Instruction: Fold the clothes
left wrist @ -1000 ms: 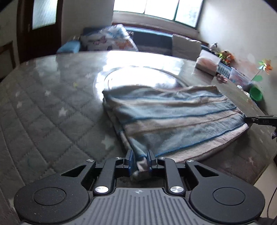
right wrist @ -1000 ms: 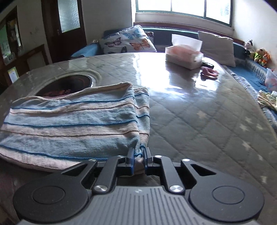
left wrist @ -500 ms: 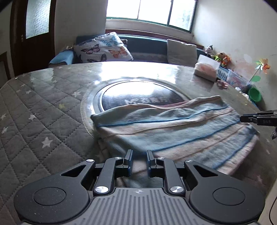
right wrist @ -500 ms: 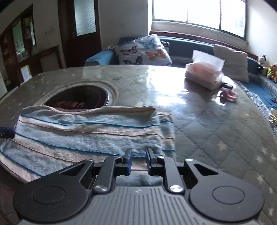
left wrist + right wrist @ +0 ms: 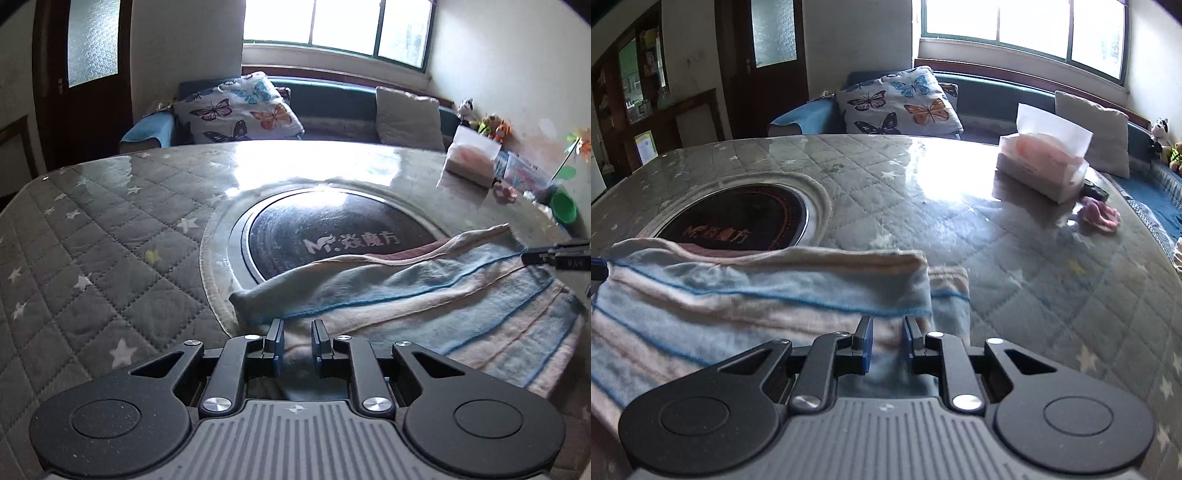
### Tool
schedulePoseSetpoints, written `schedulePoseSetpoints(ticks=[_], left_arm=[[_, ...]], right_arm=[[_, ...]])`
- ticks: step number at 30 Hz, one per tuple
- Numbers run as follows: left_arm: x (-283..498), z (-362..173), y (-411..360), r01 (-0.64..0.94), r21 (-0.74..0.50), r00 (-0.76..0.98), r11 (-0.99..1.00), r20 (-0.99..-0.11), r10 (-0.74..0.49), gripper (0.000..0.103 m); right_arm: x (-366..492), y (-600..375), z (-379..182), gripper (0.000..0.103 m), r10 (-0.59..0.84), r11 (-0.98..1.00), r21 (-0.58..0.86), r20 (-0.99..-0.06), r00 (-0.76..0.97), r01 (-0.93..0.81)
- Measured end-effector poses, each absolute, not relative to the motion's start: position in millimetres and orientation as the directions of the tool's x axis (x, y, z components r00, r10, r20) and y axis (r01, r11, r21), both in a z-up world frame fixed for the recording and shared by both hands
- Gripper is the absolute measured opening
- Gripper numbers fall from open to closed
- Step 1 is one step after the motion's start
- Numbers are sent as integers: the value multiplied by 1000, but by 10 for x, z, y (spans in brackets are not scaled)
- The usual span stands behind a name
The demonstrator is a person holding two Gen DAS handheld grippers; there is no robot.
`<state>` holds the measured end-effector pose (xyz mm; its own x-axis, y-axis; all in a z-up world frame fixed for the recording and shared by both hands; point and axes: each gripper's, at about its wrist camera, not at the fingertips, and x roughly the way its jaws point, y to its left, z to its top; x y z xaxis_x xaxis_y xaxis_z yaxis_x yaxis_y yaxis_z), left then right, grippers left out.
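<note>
Towel (image 5: 443, 295) lies folded on surface (image 5: 92, 240), soft and limp; your grippers (image 5: 297, 334) (image 5: 887, 338) gape over its corners; pinch both layers there.

Beyond my quilted star-print table (image 5: 92, 236) — a bright window (image 5: 1023, 22), blue bench sofa (image 5: 990, 99), butterfly cushion (image 5: 897, 103), dark door (image 5: 85, 74).

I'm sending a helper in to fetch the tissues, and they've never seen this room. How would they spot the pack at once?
Start at the big quilted grey table with white stars, under the window. On its far side from the striped towel stands the tissue pack. It is a clear soft pack of pinkish tissues with one white sheet sticking up, beside a small pink item.
</note>
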<state>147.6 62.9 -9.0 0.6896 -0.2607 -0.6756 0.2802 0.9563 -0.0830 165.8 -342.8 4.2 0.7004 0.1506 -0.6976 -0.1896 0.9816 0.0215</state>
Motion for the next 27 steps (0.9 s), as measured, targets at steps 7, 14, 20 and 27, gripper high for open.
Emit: schedulePoseSetpoints(ticks=[7, 14, 20, 27], left_arm=[[1613, -92, 645, 280, -72, 691, 957, -677, -253, 18], [1684, -123, 668, 269, -86, 684, 959, -684, -253, 18], [1638, -33, 752, 229, -106, 698, 968, -675, -239, 33], [1460, 82, 914, 176, -101, 720, 979, -665, -199, 58]], right_arm=[[1928, -3390, 60, 17, 154, 980, 13, -687, 710, -200], [2147, -3409, 25, 17, 136, 985, 18, -691, 710, -171], [1920, -3226, 175, 33, 154, 973, -20, -679, 717, -228], [1415, -2636, 349, 46, 293, 898, -53, -669, 683, -437]])
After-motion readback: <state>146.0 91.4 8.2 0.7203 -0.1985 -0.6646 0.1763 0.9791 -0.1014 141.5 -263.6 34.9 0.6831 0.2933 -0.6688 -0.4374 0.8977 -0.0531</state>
